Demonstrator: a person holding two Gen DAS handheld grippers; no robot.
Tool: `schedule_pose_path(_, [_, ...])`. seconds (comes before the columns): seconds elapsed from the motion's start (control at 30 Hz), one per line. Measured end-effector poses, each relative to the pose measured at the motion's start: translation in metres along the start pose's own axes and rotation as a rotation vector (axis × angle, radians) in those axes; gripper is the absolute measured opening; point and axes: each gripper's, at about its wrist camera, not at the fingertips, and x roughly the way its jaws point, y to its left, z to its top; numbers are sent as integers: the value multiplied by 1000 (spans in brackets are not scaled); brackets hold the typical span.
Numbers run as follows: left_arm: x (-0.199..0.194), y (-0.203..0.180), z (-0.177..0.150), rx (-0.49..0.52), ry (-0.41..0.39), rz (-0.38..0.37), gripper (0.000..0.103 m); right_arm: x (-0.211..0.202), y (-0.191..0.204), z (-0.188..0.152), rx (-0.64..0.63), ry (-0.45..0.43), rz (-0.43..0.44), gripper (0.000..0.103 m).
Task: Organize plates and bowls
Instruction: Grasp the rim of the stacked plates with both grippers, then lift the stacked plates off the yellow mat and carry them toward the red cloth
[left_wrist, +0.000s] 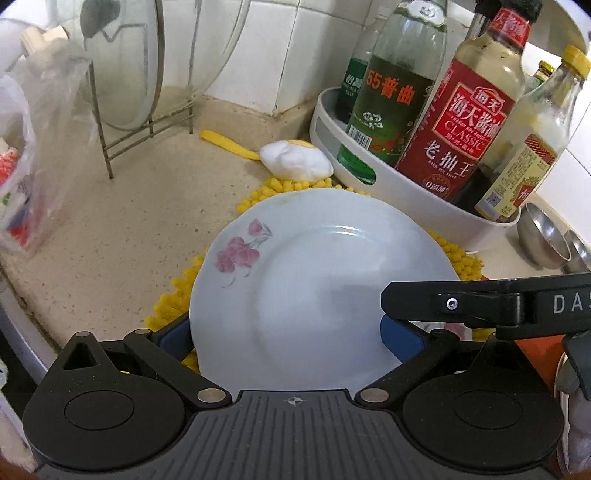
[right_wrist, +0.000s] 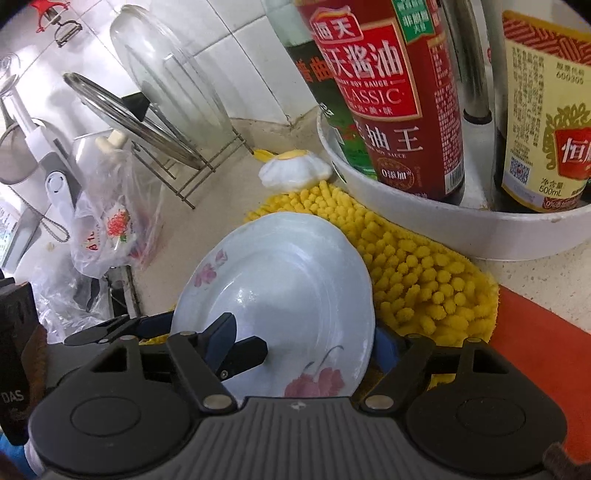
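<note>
I see one pale white round ceramic plate with pink flower prints and a scalloped rim (left_wrist: 317, 280), empty, face up. It sits on the yellow nubby mat, near edge tilted up in the right wrist view (right_wrist: 280, 295). One pink flower cluster is on its far left rim, another on the near right rim. It lies just in front of the white bottle tray, not touching it as far as I can tell.

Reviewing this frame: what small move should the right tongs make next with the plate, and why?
Probably close the right tongs on the plate's rim. One finger sits over the plate and the other beyond its edge, with a gap showing, and the plate lies on the yellow mat.
</note>
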Motion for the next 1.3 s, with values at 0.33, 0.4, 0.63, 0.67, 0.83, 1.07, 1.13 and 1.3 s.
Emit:
schedule_pose_path(0.33, [-19, -16, 3, 39, -45, -1, 102, -22, -2, -5, 21, -44, 5, 73])
schedule_pose_path(0.4, [-23, -20, 5, 49, -54, -1, 102, -28, -2, -6, 25, -56, 5, 73])
schedule_pose_path(0.63, [-29, -33, 7, 82, -78, -6, 102, -48, -4, -8, 40, -101, 4, 73])
schedule_pose_path(0.67, [-29, -35, 7, 86, -80, -7, 102, -50, -4, -9, 42, -106, 4, 73])
schedule_pose_path(0.83, [-33, -46, 8, 111, -99, -15, 102, -62, -7, -12, 52, -134, 0, 73])
schedule_pose_path(1.07, [-37, -68, 7, 161, -118, -40, 103, -82, -17, -18, 78, -178, -9, 73])
schedule_pose_path(1.13, [-37, -74, 6, 172, -122, -48, 103, -89, -20, -21, 87, -190, -17, 73])
schedule_pose_path(1.3, [-38, -93, 2, 193, -122, -58, 103, -104, -29, -29, 103, -214, -34, 73])
